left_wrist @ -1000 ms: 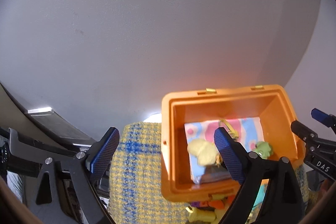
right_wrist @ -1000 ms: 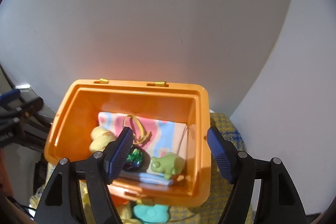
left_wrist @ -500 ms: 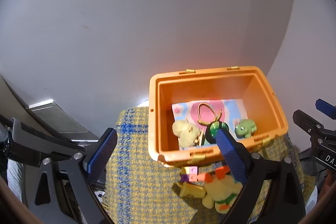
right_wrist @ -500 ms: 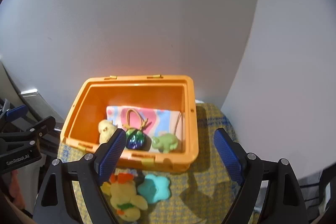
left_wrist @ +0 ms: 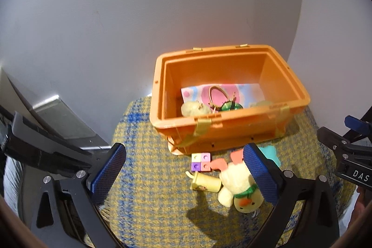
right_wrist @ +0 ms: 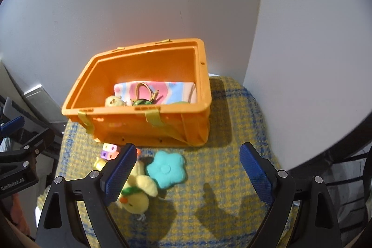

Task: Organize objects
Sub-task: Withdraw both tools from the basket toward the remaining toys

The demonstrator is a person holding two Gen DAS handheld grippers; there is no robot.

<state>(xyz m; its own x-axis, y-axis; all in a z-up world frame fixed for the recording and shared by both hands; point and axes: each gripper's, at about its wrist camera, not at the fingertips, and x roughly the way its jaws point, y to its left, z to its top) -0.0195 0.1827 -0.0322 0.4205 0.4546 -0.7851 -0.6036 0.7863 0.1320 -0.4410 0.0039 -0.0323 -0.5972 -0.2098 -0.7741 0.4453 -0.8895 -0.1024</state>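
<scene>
The yellow plush chick (right_wrist: 136, 192) lies on its side just in front of the orange bin (right_wrist: 144, 117), touching the teal plush flower (right_wrist: 166, 169) on its right. It looks soft, light and squashy, so I would pinch it across the round body, not the thin orange feet, which would likely slip out. The flower is a flat cushion, best taken edge-on across a petal. The small yellow cup (left_wrist: 205, 181) and the pastel cube block (left_wrist: 201, 162) beside the chick look hard and smooth; the cup may roll, so grip it across its wall.

Inside the bin a patterned cloth (left_wrist: 220, 93) covers the floor, with a pale plush (left_wrist: 194, 108), a green bauble on a looped cord (left_wrist: 231, 106) and a green toy half hidden by the front wall.

The left gripper (left_wrist: 183, 172) and the right gripper (right_wrist: 188, 174) both hang with jaws wide apart, holding nothing.

Everything sits on a yellow and blue woven cloth (right_wrist: 223, 131), rough enough to stop sliding. The bin stands at the far edge against a plain grey wall (right_wrist: 139, 4)
</scene>
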